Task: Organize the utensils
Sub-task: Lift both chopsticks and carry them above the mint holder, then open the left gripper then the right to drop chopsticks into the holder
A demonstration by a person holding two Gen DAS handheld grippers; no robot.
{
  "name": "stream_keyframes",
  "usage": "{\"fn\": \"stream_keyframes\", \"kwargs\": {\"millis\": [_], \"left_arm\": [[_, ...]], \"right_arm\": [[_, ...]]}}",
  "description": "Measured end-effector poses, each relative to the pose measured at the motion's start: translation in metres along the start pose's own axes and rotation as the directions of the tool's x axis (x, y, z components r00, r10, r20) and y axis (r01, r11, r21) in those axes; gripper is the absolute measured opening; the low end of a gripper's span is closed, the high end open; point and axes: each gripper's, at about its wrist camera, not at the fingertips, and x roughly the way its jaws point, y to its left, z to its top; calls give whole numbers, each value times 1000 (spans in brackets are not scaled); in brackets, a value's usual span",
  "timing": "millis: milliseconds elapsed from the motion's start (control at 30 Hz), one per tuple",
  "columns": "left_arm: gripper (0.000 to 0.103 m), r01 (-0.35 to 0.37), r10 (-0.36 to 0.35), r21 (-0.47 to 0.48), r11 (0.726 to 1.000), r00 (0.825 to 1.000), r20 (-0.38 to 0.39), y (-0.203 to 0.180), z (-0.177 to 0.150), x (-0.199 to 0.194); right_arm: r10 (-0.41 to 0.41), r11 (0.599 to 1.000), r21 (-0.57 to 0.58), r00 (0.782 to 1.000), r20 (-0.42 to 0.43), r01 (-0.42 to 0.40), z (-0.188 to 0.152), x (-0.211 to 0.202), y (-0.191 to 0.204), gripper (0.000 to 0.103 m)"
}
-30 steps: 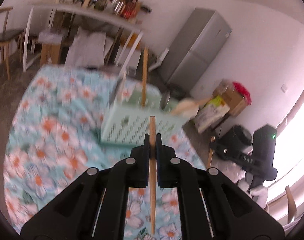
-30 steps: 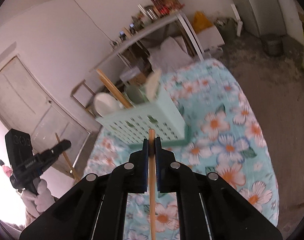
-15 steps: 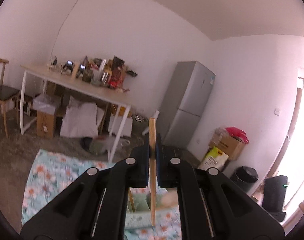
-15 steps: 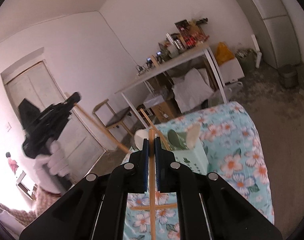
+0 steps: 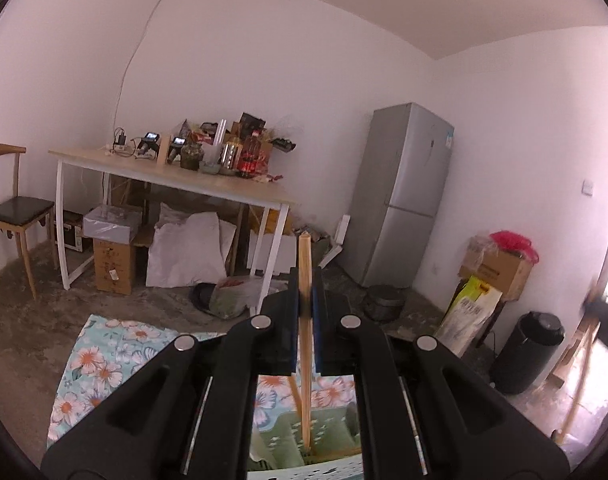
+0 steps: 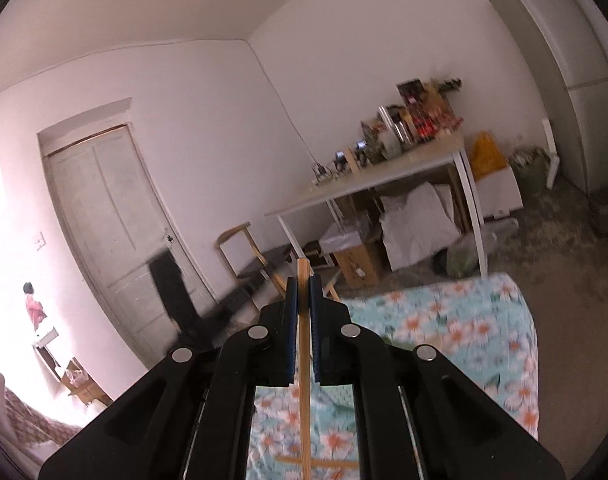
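Where both views lately faced the mint utensil basket (image 5: 328,460), they now look across the room, with it directly below. The left gripper (image 5: 305,312) is clenched on one wooden chopstick (image 5: 305,320); the right gripper (image 6: 303,320) clamps another chopstick (image 6: 304,344). Judged: both raised for dropping in.

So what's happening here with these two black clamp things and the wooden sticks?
A person is sorting utensils by hand, with a tool in each hand. The left gripper is shut on a wooden chopstick, held over a pale green utensil basket that sits on a floral cloth. The right gripper is shut on a second chopstick. Another wooden stick lies flat on the cloth below it, not yet put away.
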Motion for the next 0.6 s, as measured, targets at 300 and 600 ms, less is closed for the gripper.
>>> {"fn": "stream_keyframes", "kwargs": {"millis": [300,600], "left_arm": [[19,29,-33,-58,998,997,-64,23,-22,10],[51,13,-13,-99,995,1000,-3,40,-18,-42]], "right_arm": [[-21,997,-67,998,65,25,28,6,15,6],[-40,994,-88,983,178,57,60,37,18,6]]}}
